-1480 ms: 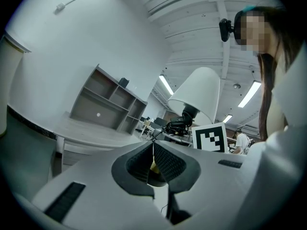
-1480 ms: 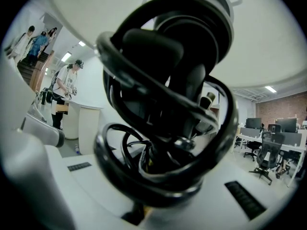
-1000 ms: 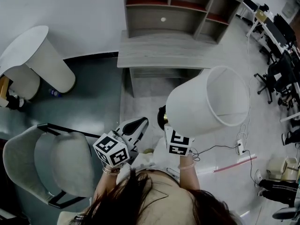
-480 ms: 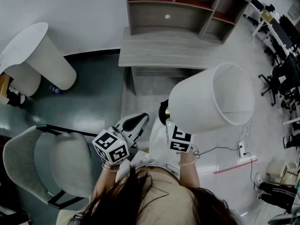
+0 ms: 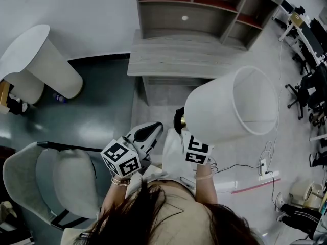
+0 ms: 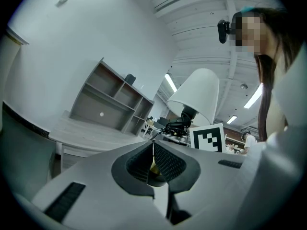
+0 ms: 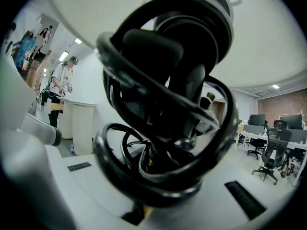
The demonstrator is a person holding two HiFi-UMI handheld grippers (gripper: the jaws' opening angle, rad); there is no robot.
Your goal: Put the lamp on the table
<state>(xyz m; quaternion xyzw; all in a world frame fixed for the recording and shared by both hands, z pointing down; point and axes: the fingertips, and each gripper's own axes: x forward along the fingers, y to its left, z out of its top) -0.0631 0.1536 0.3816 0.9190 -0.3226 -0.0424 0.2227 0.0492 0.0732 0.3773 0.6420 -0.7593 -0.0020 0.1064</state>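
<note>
Since 1 s ago: lamp (image 5: 230,108) carried nearer worktop (image 5: 173,60), shade now overlapping its front edge near right corner. Lamp in air, tilted, not on worktop. Right gripper (image 5: 183,130) fingers pinching lamp stem amid coiled cord (image 7: 120,143). Left gripper (image 5: 152,132) fingers pressed together, empty.

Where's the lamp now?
In the head view, the white-shaded lamp is right of centre, held aloft by the right gripper, short of the grey wooden table.

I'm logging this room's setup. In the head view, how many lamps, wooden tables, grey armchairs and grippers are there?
lamp: 1
wooden table: 1
grey armchair: 1
gripper: 2 (left gripper, right gripper)
Total: 5
</note>
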